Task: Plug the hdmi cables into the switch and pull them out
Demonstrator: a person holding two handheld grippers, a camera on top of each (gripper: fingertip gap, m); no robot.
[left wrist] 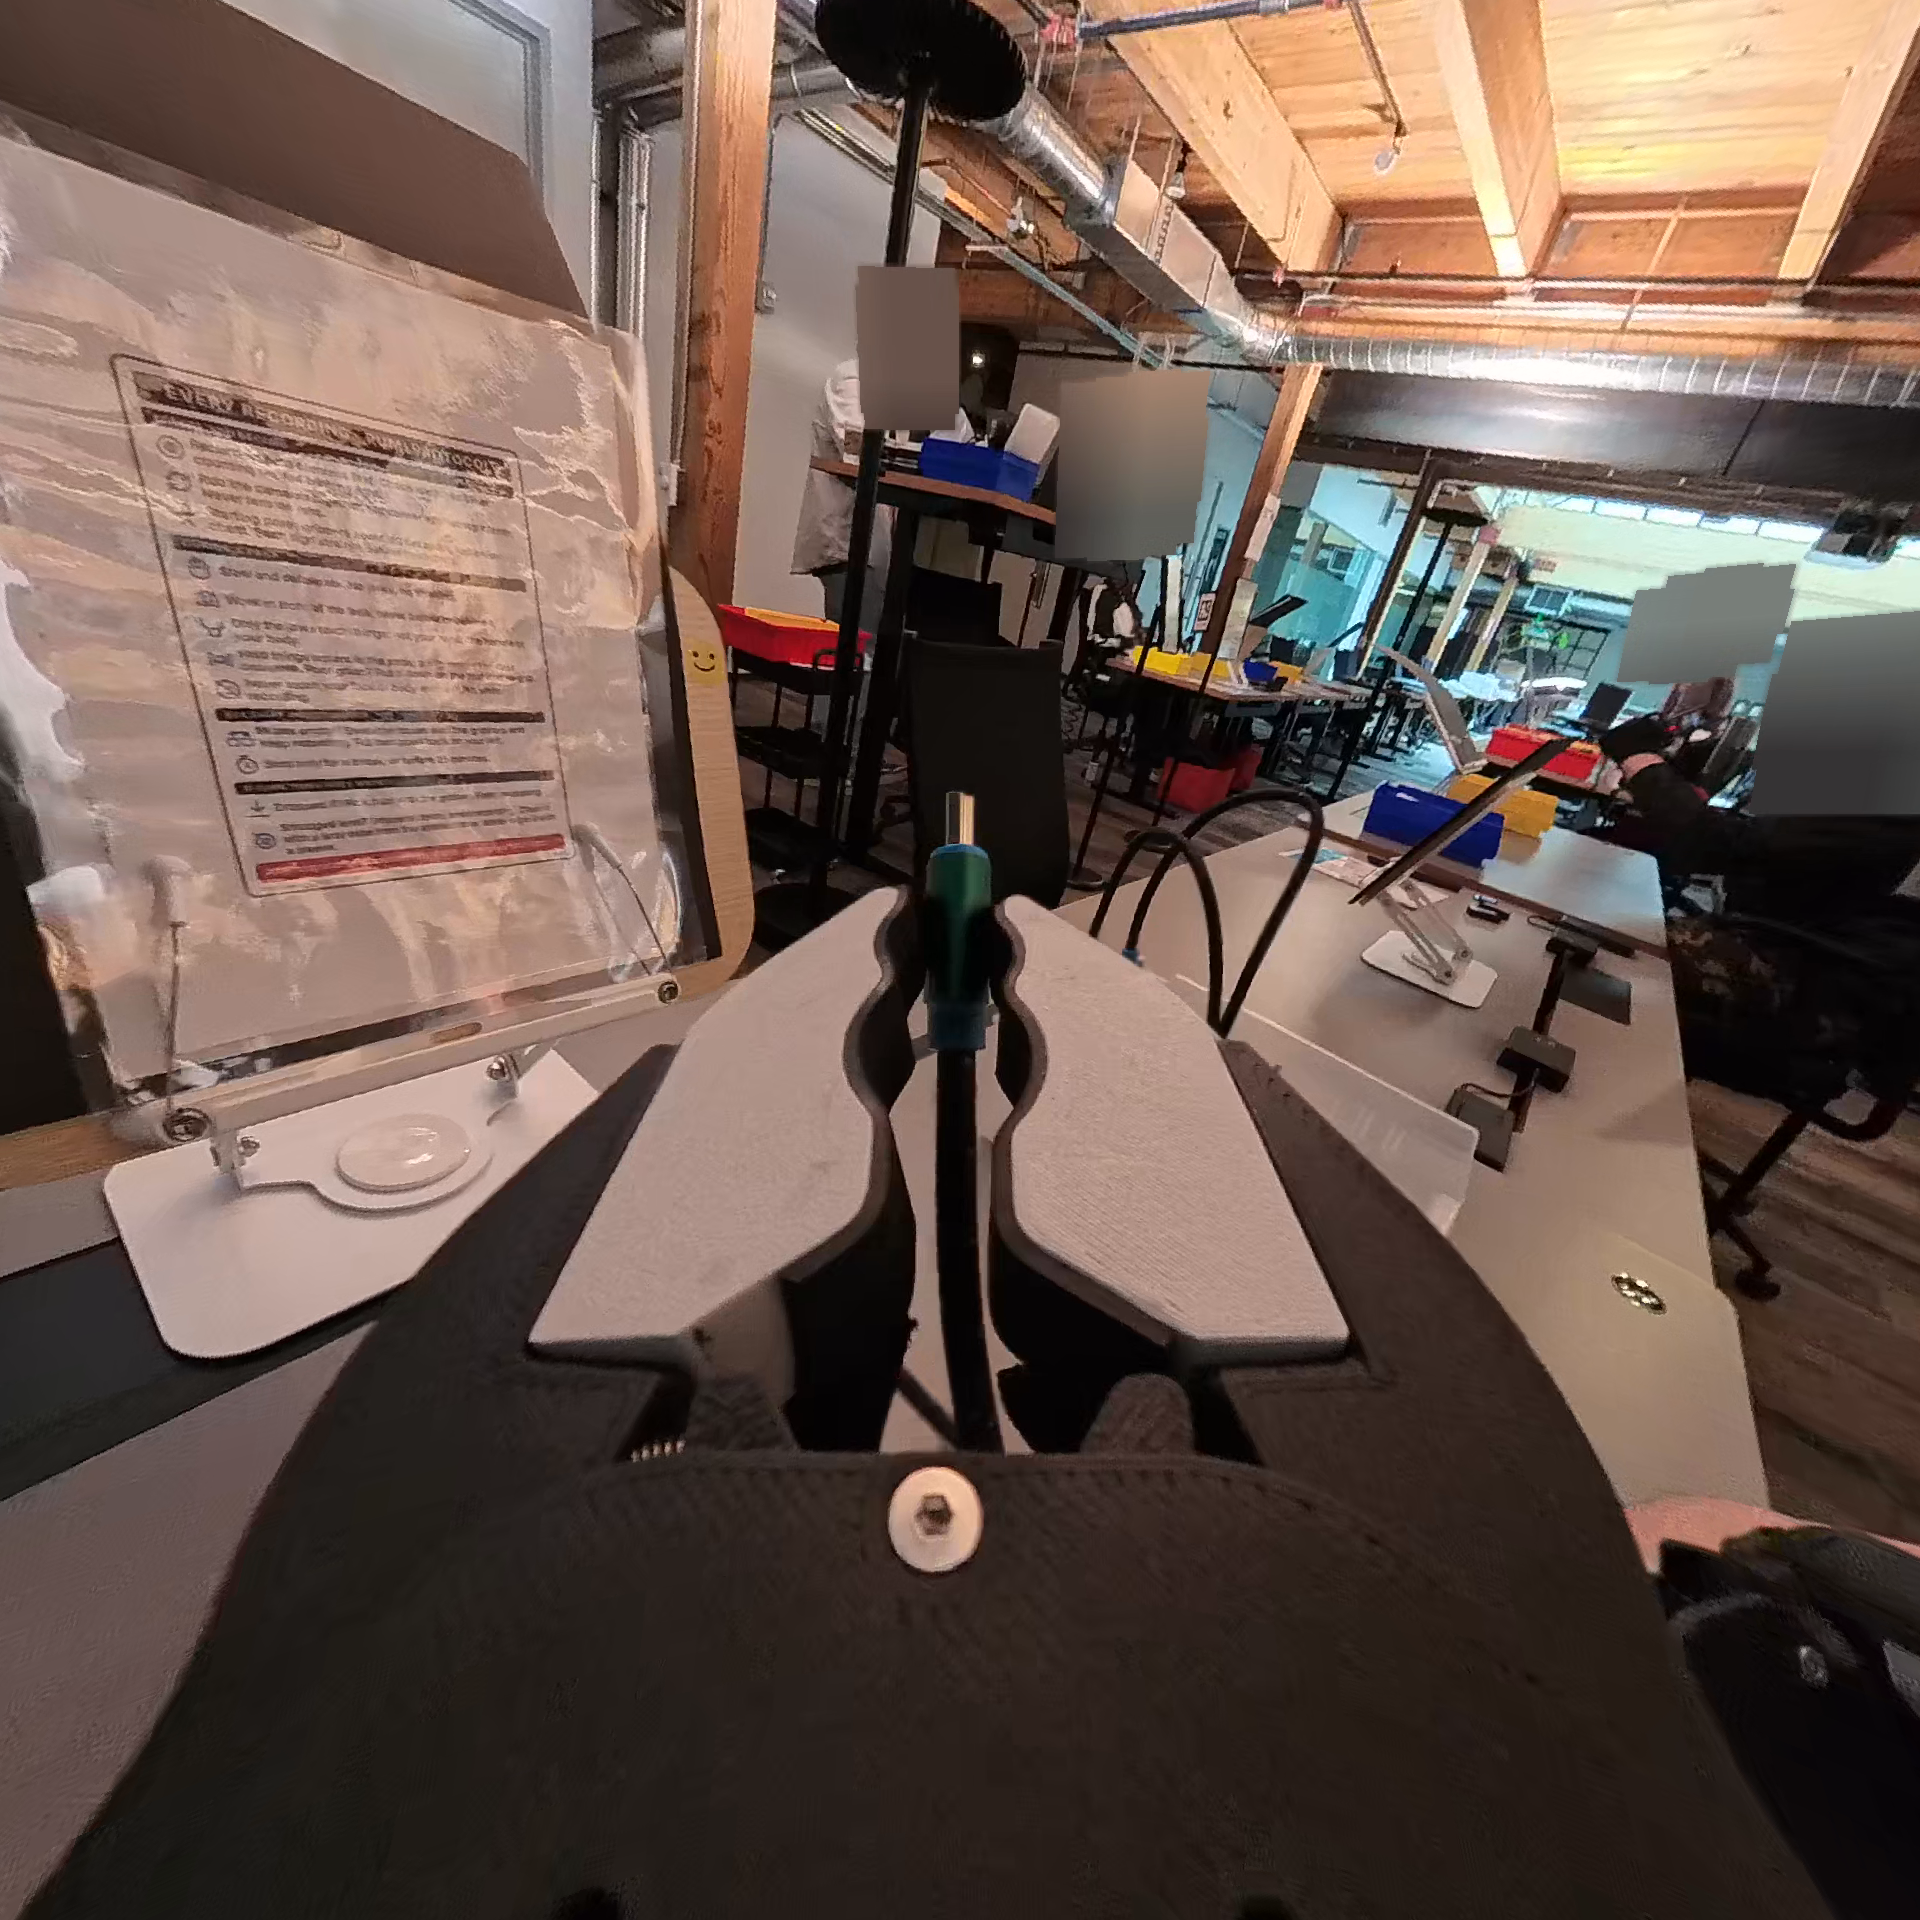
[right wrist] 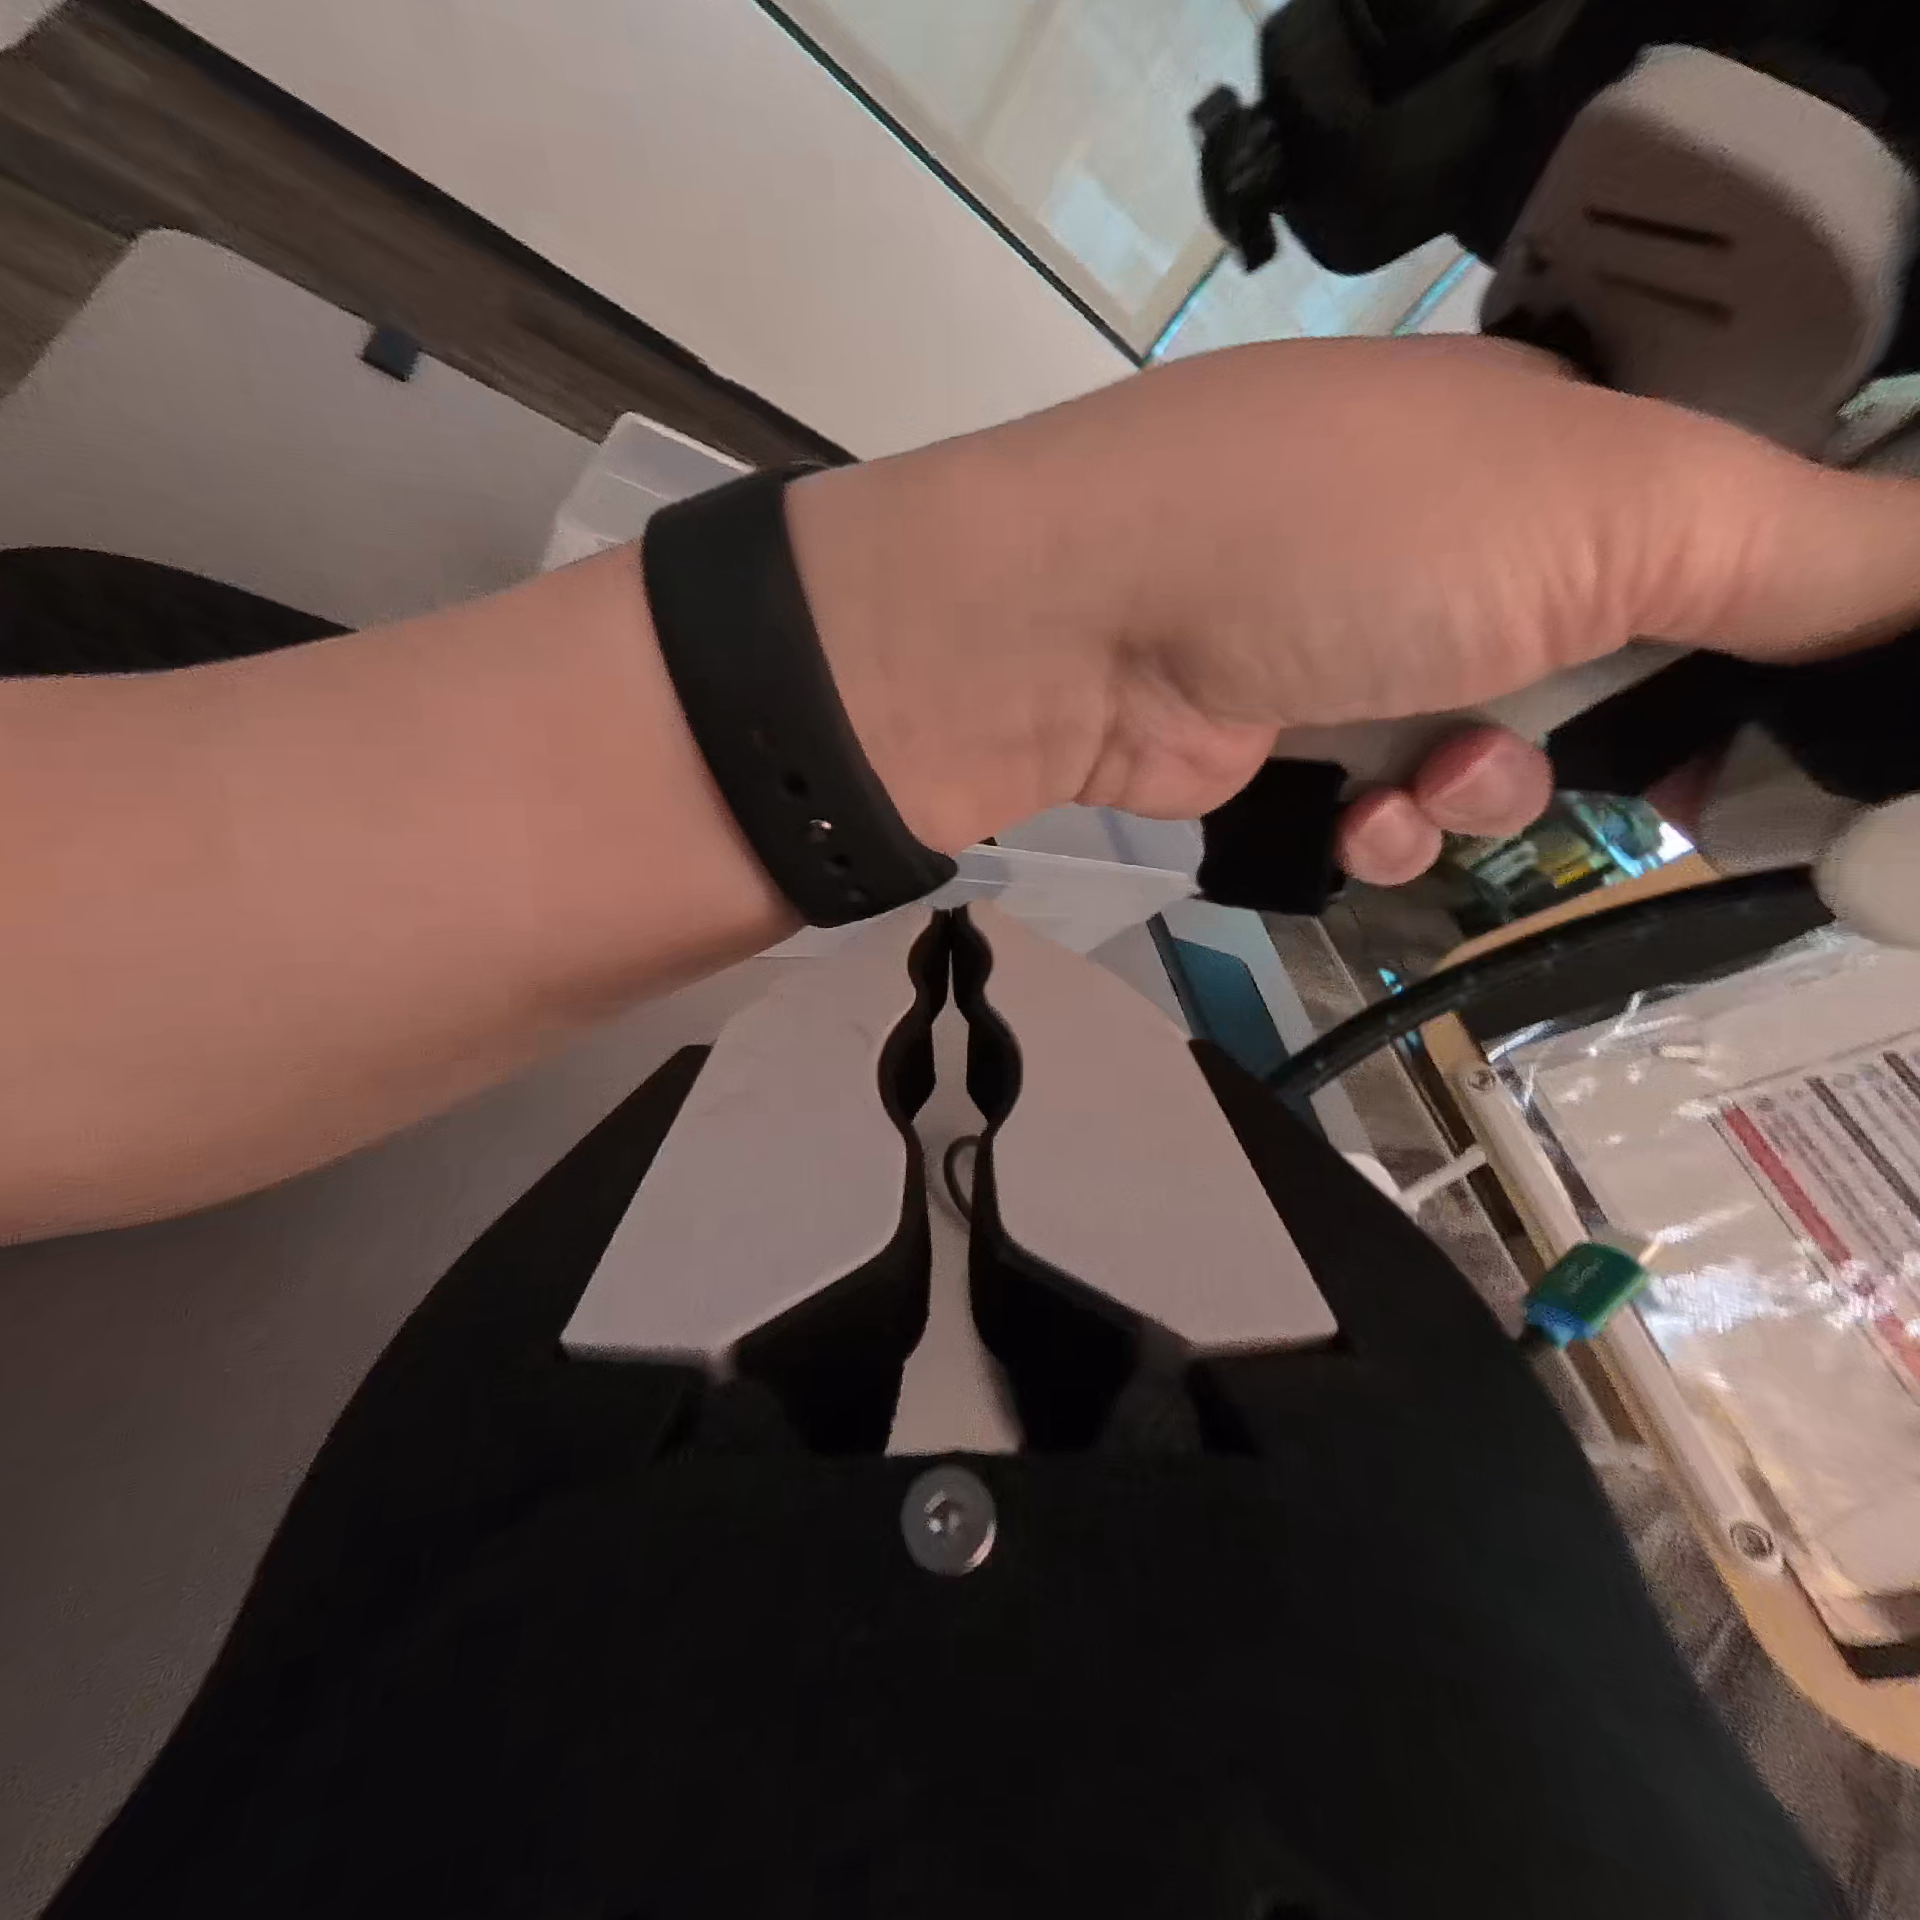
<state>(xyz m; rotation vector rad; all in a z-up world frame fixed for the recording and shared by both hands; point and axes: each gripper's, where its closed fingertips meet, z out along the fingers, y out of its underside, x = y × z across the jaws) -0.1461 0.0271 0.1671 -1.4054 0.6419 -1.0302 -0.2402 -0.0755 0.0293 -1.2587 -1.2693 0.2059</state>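
In the left wrist view my left gripper (left wrist: pixel 961 920) is shut on an HDMI cable's plug (left wrist: pixel 958 883), green with a blue collar. Both pads press on the plug's sides. Its metal tip (left wrist: pixel 959 821) points up and away, and its black cable (left wrist: pixel 956 1195) runs back between the fingers. In the right wrist view my right gripper (right wrist: pixel 951 940) is shut, its tips meet and nothing shows between them. A person's forearm with a black wristband (right wrist: pixel 769 696) crosses just above those tips. Another green and blue plug (right wrist: pixel 1584 1288) lies at the right.
A clear sign stand (left wrist: pixel 343 644) on a white base (left wrist: pixel 239 1247) stands close at the left. Black cable loops (left wrist: pixel 1247 883) rise from the grey table (left wrist: pixel 1600 1195) at the right. Small black boxes (left wrist: pixel 1536 1060) and a second stand (left wrist: pixel 1429 961) sit farther along it.
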